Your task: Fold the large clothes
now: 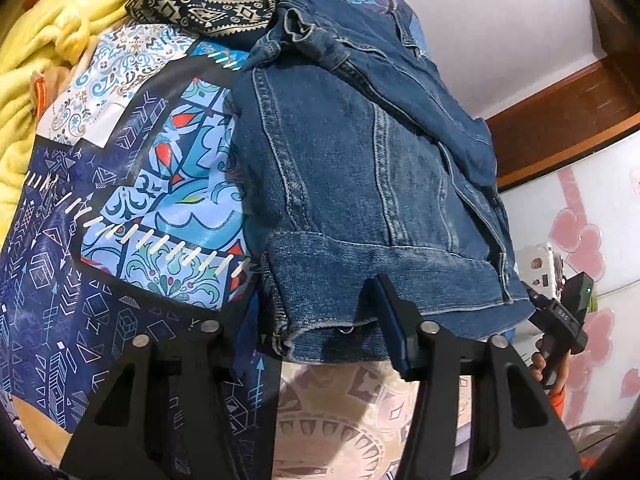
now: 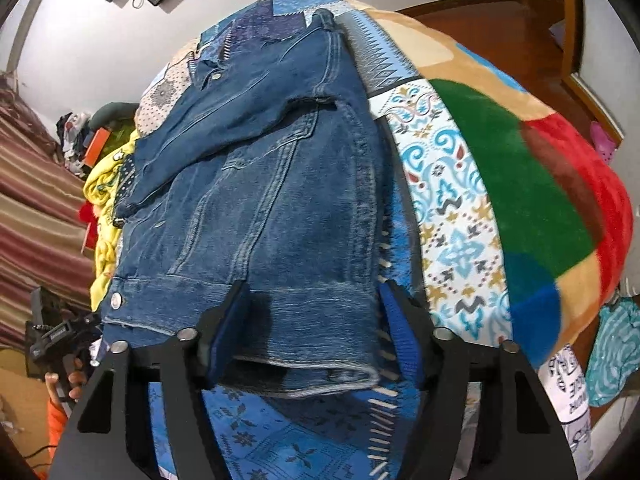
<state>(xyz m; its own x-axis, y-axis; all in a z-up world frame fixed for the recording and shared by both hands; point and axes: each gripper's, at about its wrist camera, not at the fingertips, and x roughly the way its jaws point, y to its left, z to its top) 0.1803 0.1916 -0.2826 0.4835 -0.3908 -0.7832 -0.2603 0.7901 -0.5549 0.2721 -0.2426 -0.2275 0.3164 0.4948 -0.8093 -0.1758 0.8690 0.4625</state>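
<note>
A blue denim jacket [image 1: 360,184] lies on the patterned bedspread, sleeves folded over its body. It also shows in the right wrist view [image 2: 272,200]. My left gripper [image 1: 316,320] is open, its fingers astride the jacket's hem corner; the left finger is hidden under the cloth edge. My right gripper [image 2: 312,320] is open, its blue-padded fingers [image 2: 396,332] on either side of the hem's other corner. The right gripper also shows in the left wrist view [image 1: 560,320], held by a hand at the right.
A blue patchwork bedspread [image 1: 120,240] covers the bed. A yellow garment [image 1: 36,60] and a dark patterned cloth [image 1: 208,0] lie at the far side. A green, red and tan fleece blanket [image 2: 520,184] lies to the right. Wooden floor [image 2: 500,20] lies beyond.
</note>
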